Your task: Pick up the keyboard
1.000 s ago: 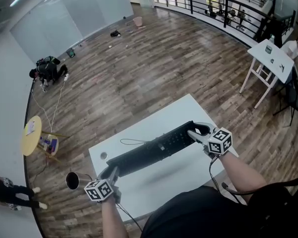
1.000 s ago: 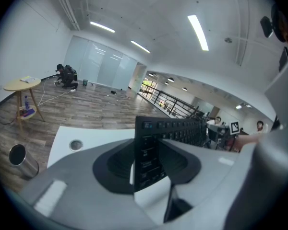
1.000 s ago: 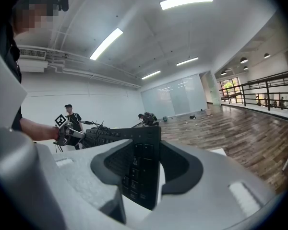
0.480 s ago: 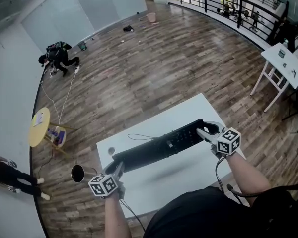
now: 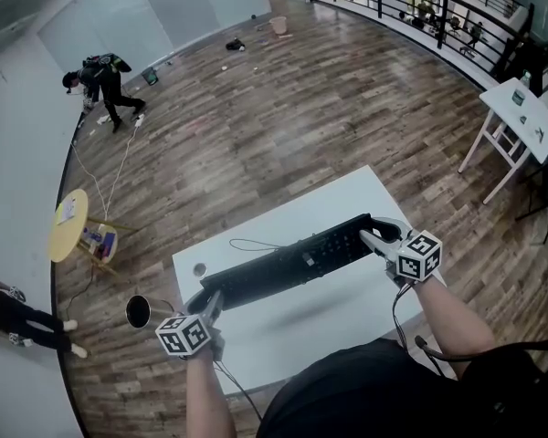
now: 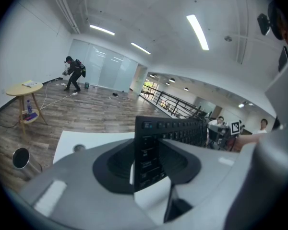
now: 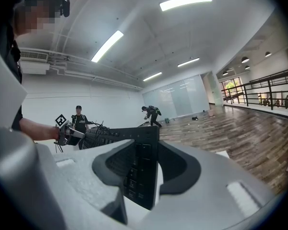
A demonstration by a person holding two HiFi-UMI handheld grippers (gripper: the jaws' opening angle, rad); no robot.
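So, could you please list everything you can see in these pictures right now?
keyboard: one, black, held above the white table.
cable: one, thin and dark, on the table behind the keyboard.
white table: one, directly below the person.
second table: one, white, far right.
round side table: one, yellow, left.
container: one, dark, open-topped, on the floor by the white table's left corner.
railing: one, black, top.
people: at least two in dark clothes, one by the far wall, one at the left edge.
left tongs: one, grey, gripping the keyboard's left end.
right tongs: one, grey, jaws closing on the keyboard's right end.
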